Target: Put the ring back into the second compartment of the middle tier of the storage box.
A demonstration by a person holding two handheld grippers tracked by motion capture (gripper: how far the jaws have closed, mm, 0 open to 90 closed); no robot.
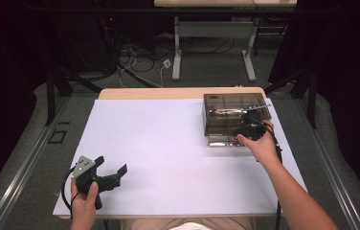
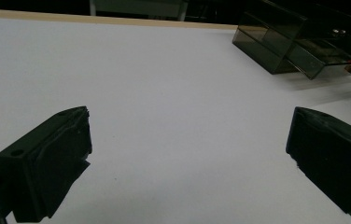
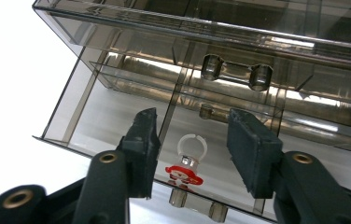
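**Releasing ring into open drawer: right jaws parted around it**

Hovering at the smoked-plastic drawer box (image 1: pixel 235 120), the right gripper (image 3: pixel 193 140) sits over the pulled-out lower drawer (image 3: pixel 117 116); its jaws stand partly open, pads clear of anything; no earlier frame to compare, so only the gap as it stands is reported.

Task item: a small toy ring (image 3: pixel 188 161), clear band with a red figure on it; it lies on the drawer floor, directly between the two pads and slightly toward the gripper body; touching neither pad as far as the right gripper view shows. Band faces away from the gripper, red figure toward it; long axis runs roughly along the jaw direction, so a re-grip would close across the ring's narrow width; a pull-back would be straight rearward and up, clear of the drawer front handle (image 3: pixel 197 203).

Left gripper (image 1: pixel 108 175) rests near the front-left of the white worktop (image 1: pixel 168 153); jaws wide, nothing between them; well apart from the box. Right hand (image 1: pixel 262 146) is the nearer one by far; the next move is judged to be its job.

Risk, as a judgement: a pad could nudge the ring sideways on withdrawal.
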